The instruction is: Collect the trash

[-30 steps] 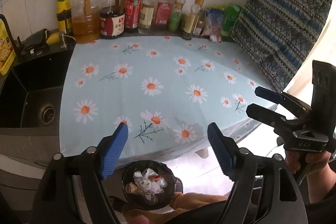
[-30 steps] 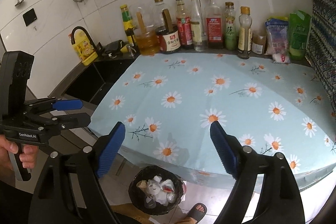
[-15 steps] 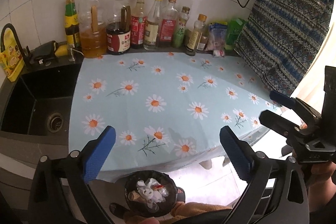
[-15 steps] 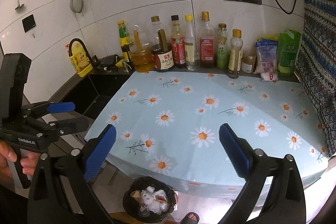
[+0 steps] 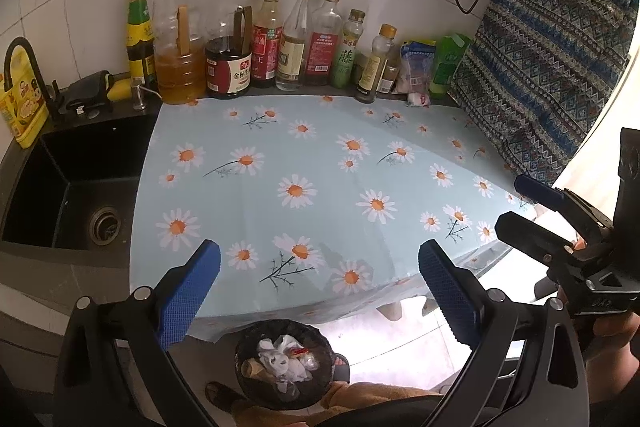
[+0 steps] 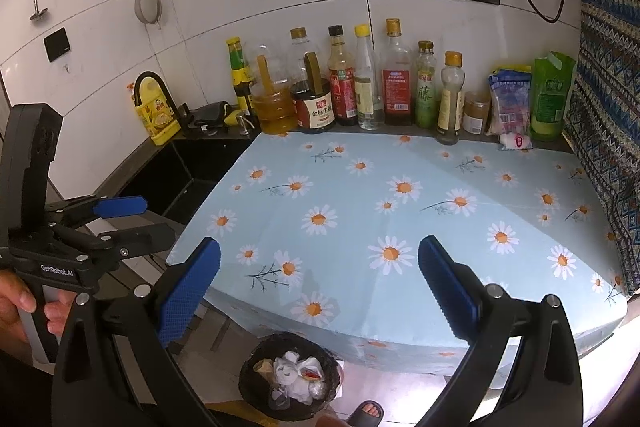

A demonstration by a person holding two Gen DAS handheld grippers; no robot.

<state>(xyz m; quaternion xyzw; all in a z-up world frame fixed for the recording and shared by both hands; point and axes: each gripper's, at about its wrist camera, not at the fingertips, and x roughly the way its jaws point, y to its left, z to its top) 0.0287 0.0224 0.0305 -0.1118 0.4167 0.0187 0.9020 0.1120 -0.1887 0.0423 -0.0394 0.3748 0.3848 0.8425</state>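
A black trash bin point(image 5: 284, 365) stands on the floor below the counter's front edge, holding crumpled white paper and wrappers point(image 5: 282, 357); the right wrist view shows the same bin point(image 6: 290, 375). My left gripper point(image 5: 320, 267) hangs open above the counter's front edge and the bin, nothing between its blue pads. My right gripper point(image 6: 320, 267) is likewise wide open and empty over the front edge. Each gripper appears in the other's view: the right gripper point(image 5: 520, 203) at the right, the left gripper point(image 6: 140, 223) at the left. The daisy-print cloth point(image 5: 320, 163) carries no loose trash.
Sauce and oil bottles point(image 5: 264, 39) line the back wall, with packets point(image 5: 416, 71) at the right. A black sink point(image 5: 76, 187) lies left of the cloth. A patterned fabric point(image 5: 552, 59) hangs at the right. A person's sandalled foot point(image 6: 366, 413) is beside the bin.
Both grippers' jaws have spread wider. Both views have tipped up a little, so more of the wall shows and the bin sits lower in frame.
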